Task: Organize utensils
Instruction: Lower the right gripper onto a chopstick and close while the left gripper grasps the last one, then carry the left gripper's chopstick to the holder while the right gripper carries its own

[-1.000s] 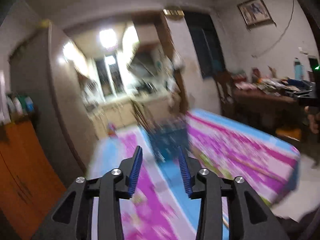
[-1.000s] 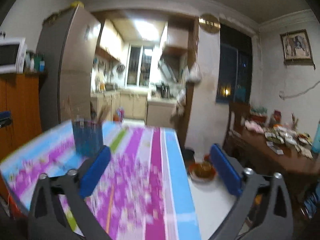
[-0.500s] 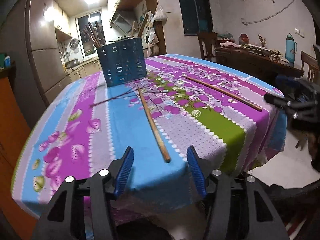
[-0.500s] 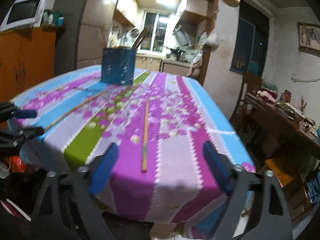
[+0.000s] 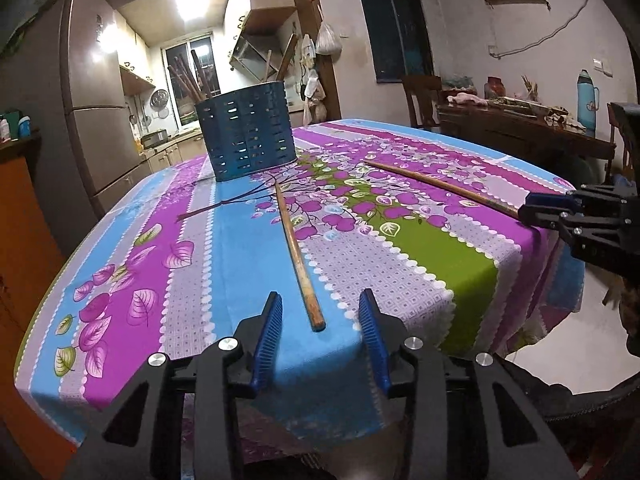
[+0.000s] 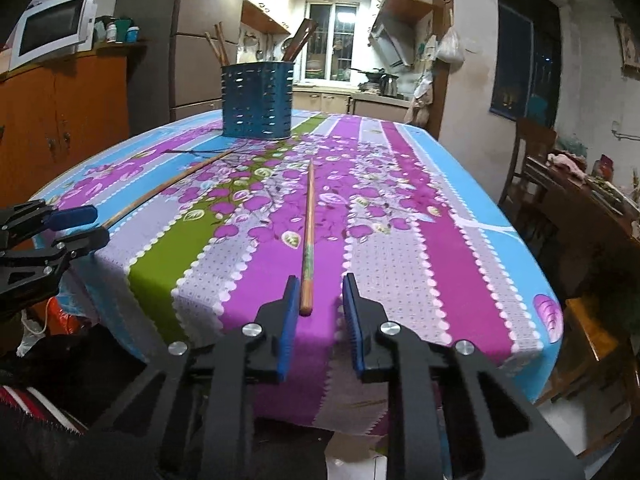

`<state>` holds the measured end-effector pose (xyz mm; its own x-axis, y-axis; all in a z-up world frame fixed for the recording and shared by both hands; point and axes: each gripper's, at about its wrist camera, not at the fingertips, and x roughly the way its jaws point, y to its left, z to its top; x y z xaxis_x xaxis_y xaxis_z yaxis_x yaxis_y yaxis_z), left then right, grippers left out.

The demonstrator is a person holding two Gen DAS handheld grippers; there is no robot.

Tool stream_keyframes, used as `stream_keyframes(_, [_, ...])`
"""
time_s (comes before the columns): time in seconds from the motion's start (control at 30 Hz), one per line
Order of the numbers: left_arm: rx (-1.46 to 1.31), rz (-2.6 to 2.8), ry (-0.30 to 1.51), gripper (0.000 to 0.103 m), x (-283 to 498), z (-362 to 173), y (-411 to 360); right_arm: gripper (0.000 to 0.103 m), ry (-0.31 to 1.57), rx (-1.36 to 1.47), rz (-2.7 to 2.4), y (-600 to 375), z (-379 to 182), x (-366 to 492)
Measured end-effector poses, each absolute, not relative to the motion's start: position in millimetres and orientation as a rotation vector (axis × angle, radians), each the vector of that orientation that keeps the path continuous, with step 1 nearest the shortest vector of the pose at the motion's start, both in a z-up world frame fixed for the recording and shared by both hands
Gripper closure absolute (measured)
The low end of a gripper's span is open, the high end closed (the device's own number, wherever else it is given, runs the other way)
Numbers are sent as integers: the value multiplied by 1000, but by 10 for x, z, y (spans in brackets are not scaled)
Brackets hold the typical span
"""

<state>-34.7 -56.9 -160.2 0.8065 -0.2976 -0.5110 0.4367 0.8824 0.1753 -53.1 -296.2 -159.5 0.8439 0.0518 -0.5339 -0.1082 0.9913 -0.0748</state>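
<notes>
Left wrist view: low at the near edge of the table (image 5: 256, 364), facing across it to the blue holder (image 5: 246, 136) and the kitchen beyond. Right wrist view: low at the same edge of the table (image 6: 400, 312), nearer the right corner, facing the holder (image 6: 258, 100). Shared: tablecloth, holder, both chopsticks; each view catches the other gripper at its side.
</notes>
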Motion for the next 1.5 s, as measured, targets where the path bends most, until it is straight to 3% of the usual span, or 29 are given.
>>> stream_keyframes(0.13, [284,-394,485,61,-368,-1610,-566,86,549,-103,100,-2968,-1613,-537])
stream_keyframes(0.3, [290,-420,473,80,-416,-1627,-610,98,537,-131,116,-2913,-1625,-575])
stream_keyframes(0.7, [226,-423,493,95,-315,-1618,-478,98,502,-14,69,-2933,-1647,-604])
stream_keyframes(1.07, [188,-360,459,96,-232,-1465,-188,98,474,-27,85,-2787,-1397,-611])
stream_keyframes(1.5, [198,-322,337,96,-162,-661,92,98,271,-74,134,-2652,-579,-533])
